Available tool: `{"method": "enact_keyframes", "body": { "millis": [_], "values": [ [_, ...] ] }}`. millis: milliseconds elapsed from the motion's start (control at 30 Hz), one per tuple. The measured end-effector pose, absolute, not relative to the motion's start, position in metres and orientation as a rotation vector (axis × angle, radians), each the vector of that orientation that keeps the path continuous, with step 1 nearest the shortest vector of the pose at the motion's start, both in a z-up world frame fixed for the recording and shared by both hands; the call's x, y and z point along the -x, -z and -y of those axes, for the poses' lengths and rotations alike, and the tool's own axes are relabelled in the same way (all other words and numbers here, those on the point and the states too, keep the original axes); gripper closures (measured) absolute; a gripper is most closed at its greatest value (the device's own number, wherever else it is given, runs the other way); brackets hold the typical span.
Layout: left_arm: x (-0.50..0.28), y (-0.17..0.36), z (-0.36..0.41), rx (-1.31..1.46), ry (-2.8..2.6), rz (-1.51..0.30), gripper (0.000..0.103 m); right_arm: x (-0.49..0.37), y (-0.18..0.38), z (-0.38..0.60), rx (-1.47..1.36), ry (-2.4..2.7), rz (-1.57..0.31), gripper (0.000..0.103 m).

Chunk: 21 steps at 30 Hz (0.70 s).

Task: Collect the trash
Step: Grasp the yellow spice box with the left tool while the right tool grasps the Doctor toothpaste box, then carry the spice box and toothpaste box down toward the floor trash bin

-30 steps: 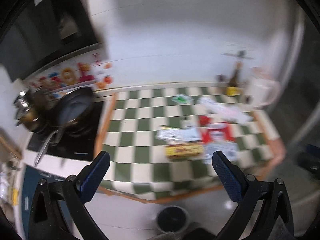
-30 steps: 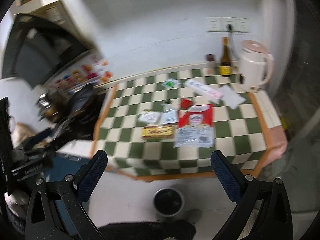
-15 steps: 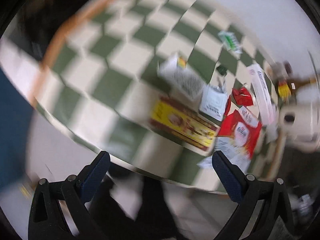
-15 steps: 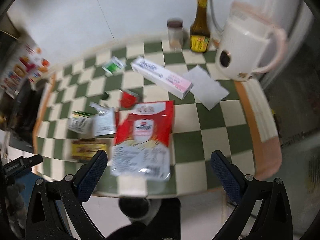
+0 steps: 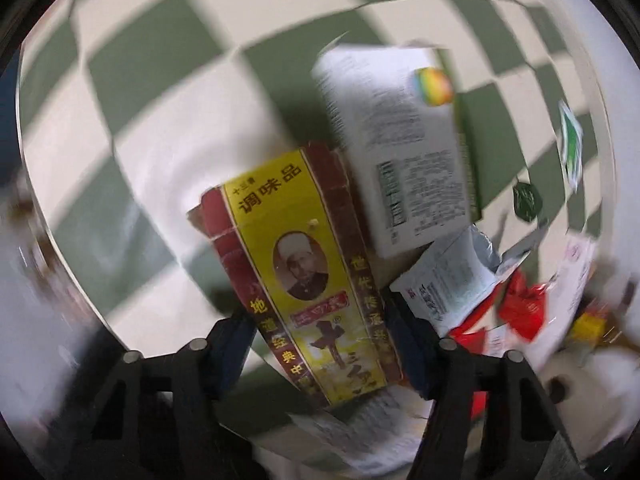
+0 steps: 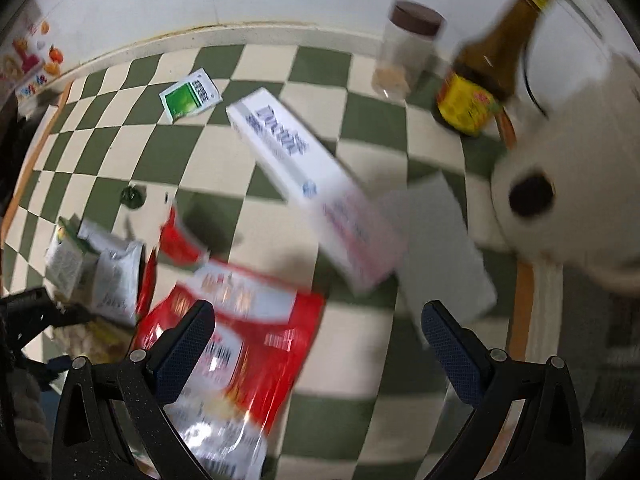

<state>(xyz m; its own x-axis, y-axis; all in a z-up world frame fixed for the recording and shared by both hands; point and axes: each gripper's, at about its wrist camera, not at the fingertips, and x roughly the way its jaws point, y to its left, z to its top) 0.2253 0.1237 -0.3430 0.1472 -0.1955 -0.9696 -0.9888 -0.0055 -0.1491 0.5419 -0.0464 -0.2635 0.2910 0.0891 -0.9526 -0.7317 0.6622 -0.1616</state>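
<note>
Trash lies on a green-and-white checked counter (image 6: 280, 60). In the left wrist view my left gripper (image 5: 324, 356) has its fingers close on either side of a yellow-and-red seasoning box (image 5: 308, 276); firm contact is unclear. A white printed box (image 5: 396, 152) and a small white packet (image 5: 444, 280) lie just beyond. In the right wrist view my right gripper (image 6: 318, 344) is open over a large red snack bag (image 6: 236, 340), with a long white-and-pink box (image 6: 312, 184) and a white paper sheet (image 6: 436, 244) ahead. A green sachet (image 6: 190, 96) lies farther back.
A brown sauce bottle (image 6: 484, 76), a clear jar with a brown lid (image 6: 408, 48) and a white kettle (image 6: 568, 184) stand at the back right. The counter's orange edge (image 6: 520, 312) runs on the right. A small red wrapper (image 6: 176, 240) lies mid-counter.
Both grippers have dropped from a high, far view down close to the counter. The left jaws have narrowed around the seasoning box. The right gripper has come in over the red bag.
</note>
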Motion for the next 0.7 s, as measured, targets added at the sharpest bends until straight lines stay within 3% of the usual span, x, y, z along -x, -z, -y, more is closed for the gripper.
{"method": "enact_keyframes", "body": {
  "millis": [167,233,367,500,700],
  "values": [
    [-0.245,0.322,-0.117,0.92,-0.916,-1.409,0.042,-0.571,0.29,0.006,0.797,-0.621,-1.103,0.0],
    [-0.246,0.32,-0.119,0.859,-0.928,-1.445,0.04,-0.582,0.307,-0.008,0.829,-0.634,-1.12,0.005],
    [-0.238,0.329,-0.127,0.968,-0.961,-1.425,0.039,-0.592,0.333,-0.023,0.852,-0.653,-1.192,0.041],
    [-0.241,0.33,-0.128,0.979,-0.969,-1.383,0.045,-0.595,0.331,-0.013,0.76,-0.64,-1.286,0.042],
    [-0.252,0.329,-0.128,0.858,-0.983,-1.38,0.046,-0.599,0.341,-0.018,0.724,-0.631,-1.341,0.038]
  ]
}}
